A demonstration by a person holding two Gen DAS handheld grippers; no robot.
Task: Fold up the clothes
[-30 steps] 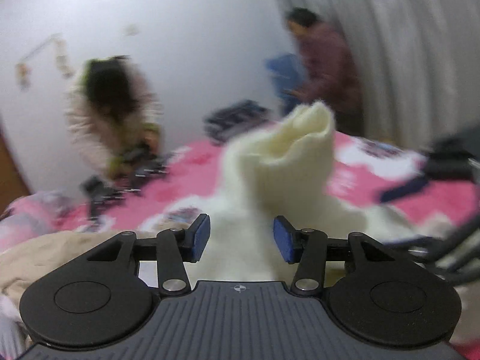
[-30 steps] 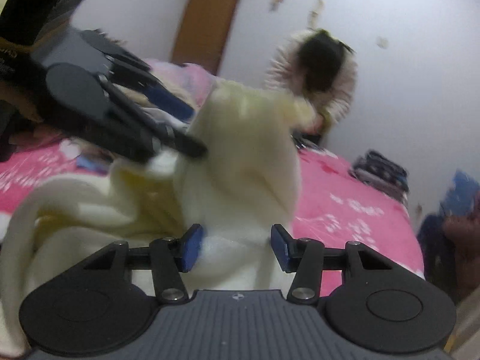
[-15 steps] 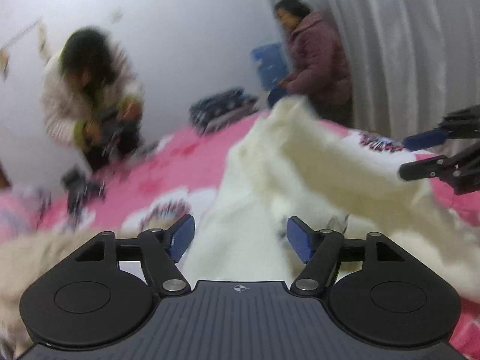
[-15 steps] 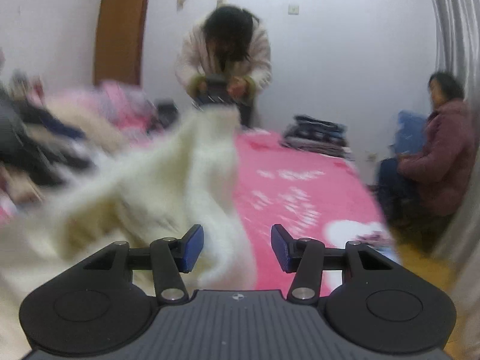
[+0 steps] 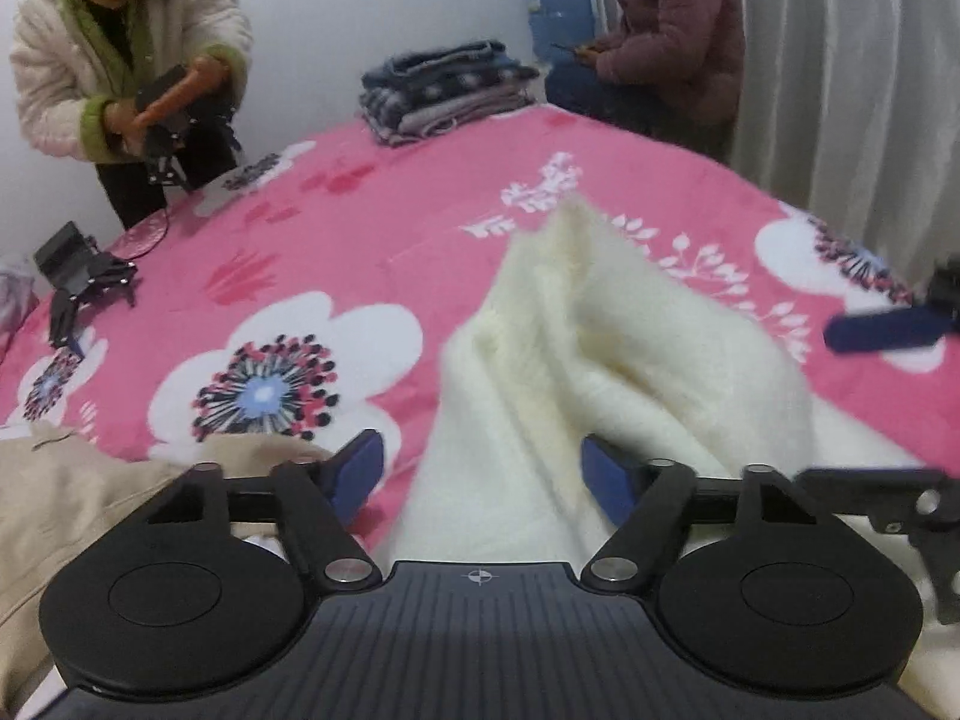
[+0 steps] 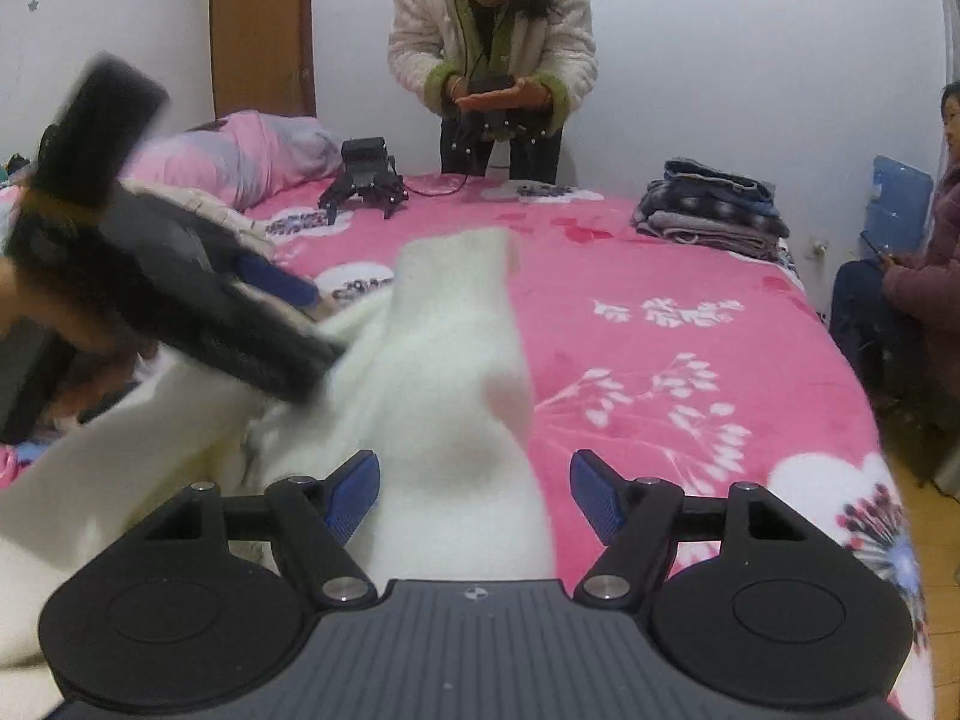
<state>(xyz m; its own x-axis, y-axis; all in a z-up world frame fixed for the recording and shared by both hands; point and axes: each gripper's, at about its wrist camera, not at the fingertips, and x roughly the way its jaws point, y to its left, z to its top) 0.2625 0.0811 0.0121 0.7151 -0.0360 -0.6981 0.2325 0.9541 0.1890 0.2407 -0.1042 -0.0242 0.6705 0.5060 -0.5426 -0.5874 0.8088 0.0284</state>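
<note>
Here a cream garment [image 5: 600, 360] is seen rumpled on the pink flowered bedspread [image 5: 360, 228], a fold rising between both tongs. The left gripper [image 5: 480, 474] is spread and closing, its pads not pressing the cloth. The right gripper [image 6: 474, 489] is spread and opening, pads clear of the fabric.

Both fisheye cameras sit low behind their own fingers and look forward and downward across the pink floral bed [image 5: 372, 228], very close to the cream garment [image 5: 540, 372]. The left wrist view faces the folded clothes pile [image 5: 444, 90] and curtain [image 5: 852, 72]. The right wrist view faces the far wall, taking in the same pile [image 6: 711, 207] (and the left gripper [image 6: 312, 324], blurred).
</note>
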